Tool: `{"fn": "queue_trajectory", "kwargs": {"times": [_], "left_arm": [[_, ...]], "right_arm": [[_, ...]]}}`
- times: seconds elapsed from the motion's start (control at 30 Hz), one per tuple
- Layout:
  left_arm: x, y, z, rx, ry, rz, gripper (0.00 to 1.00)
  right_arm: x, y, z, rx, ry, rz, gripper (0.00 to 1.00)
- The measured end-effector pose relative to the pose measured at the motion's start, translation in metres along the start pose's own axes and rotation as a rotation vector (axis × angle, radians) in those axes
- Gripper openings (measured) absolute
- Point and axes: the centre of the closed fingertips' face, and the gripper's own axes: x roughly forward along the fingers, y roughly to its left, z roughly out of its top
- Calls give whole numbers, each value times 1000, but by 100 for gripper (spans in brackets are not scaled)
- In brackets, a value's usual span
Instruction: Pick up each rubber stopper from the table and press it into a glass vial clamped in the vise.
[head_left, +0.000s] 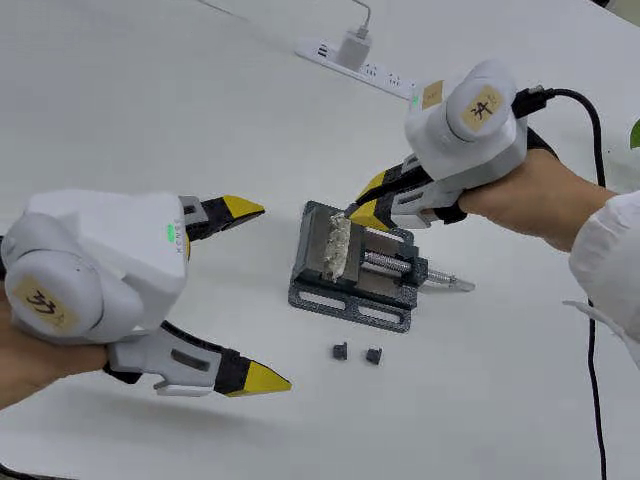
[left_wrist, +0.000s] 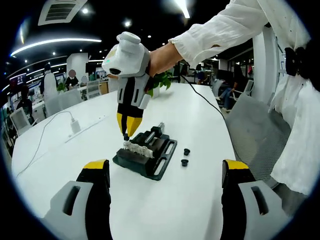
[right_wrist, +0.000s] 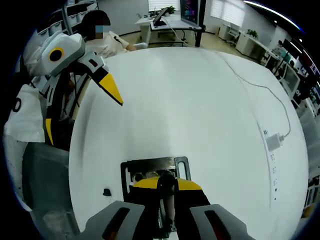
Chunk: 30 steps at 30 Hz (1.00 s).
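A dark metal vise stands mid-table and clamps a row of pale glass vials. My right gripper hangs tip-down over the far end of that row, shut on a small black rubber stopper just above the vials. In the right gripper view its yellow tips meet over the vise. Two loose black stoppers lie on the table in front of the vise. My left gripper stays left of the vise, open and holding nothing, also seen as the left gripper.
A white power strip with a plugged-in charger lies at the back of the white table. A black cable trails down the right side. In the left gripper view, chairs and a person's white sleeve are at the right.
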Motion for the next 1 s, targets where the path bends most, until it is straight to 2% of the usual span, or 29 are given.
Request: {"fn": "queue_trajectory", "kwargs": {"times": [0.47,0.73,1.0], "left_arm": [[1,2,0,-9,-8,2,92],[1,3,0,-13,-12,5,91],[1,3,-1,-15,-12,2,90]], "right_arm": [[9,-2,-3,-38,43,12,5],[10,-3,-3,-87,83,17,5],[11,1,-3,-267,208,-6,5]]}}
